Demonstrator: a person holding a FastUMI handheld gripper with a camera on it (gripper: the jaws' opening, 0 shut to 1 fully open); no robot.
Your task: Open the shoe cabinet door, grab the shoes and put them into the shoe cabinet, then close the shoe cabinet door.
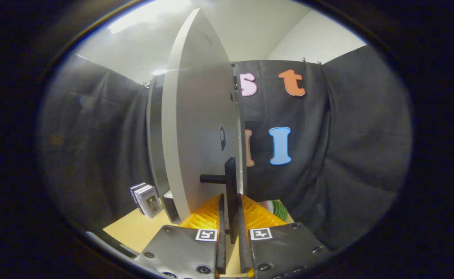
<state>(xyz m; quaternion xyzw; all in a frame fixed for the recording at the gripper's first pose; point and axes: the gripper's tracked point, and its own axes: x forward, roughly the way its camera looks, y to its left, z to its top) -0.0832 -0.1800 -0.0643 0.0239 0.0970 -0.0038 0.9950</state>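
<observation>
In the gripper view, we see the gripper (231, 232) with its two fingers (221, 236) drawn close together on either side of the door handle (231, 186), a dark vertical bar fixed to the door by a short horizontal post. The bar sits between the fingers, and both fingers appear to press against it, so we read the jaws as closed on the handle. The handle belongs to the shoe cabinet door (200, 128), a pale grey panel that stands swung out, edge-on toward us, rising well above the fingers. Behind the door we see the cabinet body (155, 147), its side wall upright just beside the door's far edge. Below the door and just ahead of the fingers lies a yellow ribbed rack (258, 215) on the wooden tabletop (134, 228). A green and white striped object (277, 209) rests just beyond the rack; we cannot tell what it is. A small stack of books (145, 199) stands upright on the tabletop, near the base of the cabinet.
</observation>
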